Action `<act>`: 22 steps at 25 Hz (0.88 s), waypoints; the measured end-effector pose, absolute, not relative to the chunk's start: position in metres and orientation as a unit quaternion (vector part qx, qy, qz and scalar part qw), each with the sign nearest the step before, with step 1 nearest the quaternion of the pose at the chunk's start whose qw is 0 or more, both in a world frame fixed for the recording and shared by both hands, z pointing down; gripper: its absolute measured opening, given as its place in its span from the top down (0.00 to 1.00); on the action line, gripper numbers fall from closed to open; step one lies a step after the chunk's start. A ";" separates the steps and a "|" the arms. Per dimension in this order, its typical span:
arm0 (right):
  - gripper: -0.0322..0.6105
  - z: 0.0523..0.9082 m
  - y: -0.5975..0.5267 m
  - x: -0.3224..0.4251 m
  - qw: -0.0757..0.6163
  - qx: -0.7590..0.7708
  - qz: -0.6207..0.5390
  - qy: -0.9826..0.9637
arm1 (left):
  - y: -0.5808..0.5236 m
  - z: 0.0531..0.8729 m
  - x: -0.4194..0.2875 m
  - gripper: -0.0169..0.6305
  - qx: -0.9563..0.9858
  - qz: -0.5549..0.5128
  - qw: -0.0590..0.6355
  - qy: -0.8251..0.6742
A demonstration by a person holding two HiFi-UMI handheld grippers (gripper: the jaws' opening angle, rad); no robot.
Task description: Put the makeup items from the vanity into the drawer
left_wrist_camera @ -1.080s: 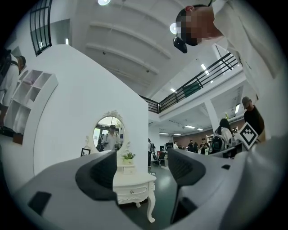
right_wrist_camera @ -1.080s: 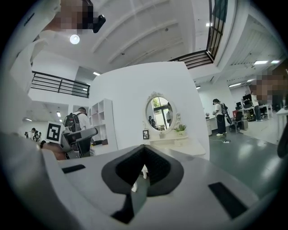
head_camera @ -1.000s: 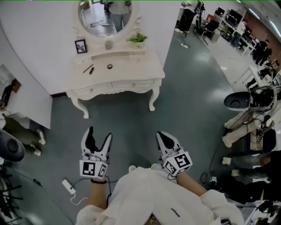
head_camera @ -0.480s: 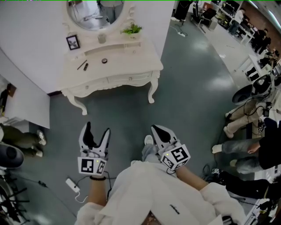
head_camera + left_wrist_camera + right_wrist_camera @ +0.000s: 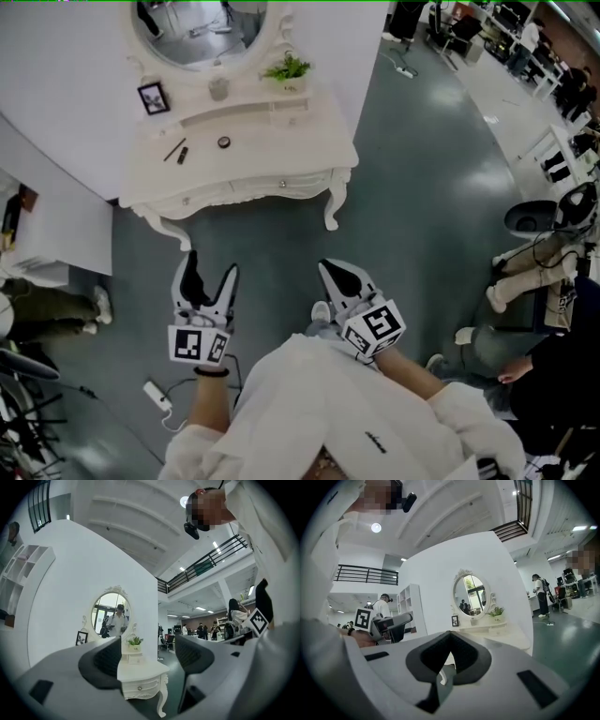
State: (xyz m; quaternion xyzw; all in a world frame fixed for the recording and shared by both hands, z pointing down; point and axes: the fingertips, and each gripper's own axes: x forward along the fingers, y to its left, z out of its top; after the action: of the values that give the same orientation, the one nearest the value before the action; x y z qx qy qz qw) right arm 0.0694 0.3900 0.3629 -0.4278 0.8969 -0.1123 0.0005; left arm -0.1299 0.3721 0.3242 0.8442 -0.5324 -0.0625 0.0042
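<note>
The white vanity (image 5: 309, 141) stands ahead against the wall, a stretch of floor away from both grippers. On its top lie a thin dark pencil (image 5: 173, 150), a short dark tube (image 5: 183, 156) and a small round compact (image 5: 223, 142). Its drawers (image 5: 281, 184) are closed. My left gripper (image 5: 211, 265) is held low over the floor, open and empty; in the left gripper view the vanity (image 5: 140, 674) shows between its fingers (image 5: 105, 660). My right gripper (image 5: 330, 269) is shut with nothing in it, and its view shows the vanity (image 5: 501, 632) beyond the tip.
An oval mirror (image 5: 199, 28), a picture frame (image 5: 152, 97), a cup (image 5: 218, 89) and a potted plant (image 5: 289, 69) sit at the vanity's back. A power strip (image 5: 155, 396) lies on the floor at left. People and equipment (image 5: 534, 217) crowd the right side.
The person has stepped a little closer to the vanity, so it sits lower and larger in view. Both grippers keep their pose and state.
</note>
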 end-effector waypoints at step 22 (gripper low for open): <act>0.92 0.370 0.212 0.112 -0.006 -0.380 -0.106 0.919 | 0.203 0.332 -0.076 0.44 0.824 -0.067 0.005 -0.562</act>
State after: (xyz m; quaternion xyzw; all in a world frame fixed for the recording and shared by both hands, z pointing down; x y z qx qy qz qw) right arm 0.1125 0.2123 0.3702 -0.3795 0.9190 -0.1063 -0.0055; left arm -0.0763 0.2032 0.3319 0.8245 -0.5619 -0.0670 0.0046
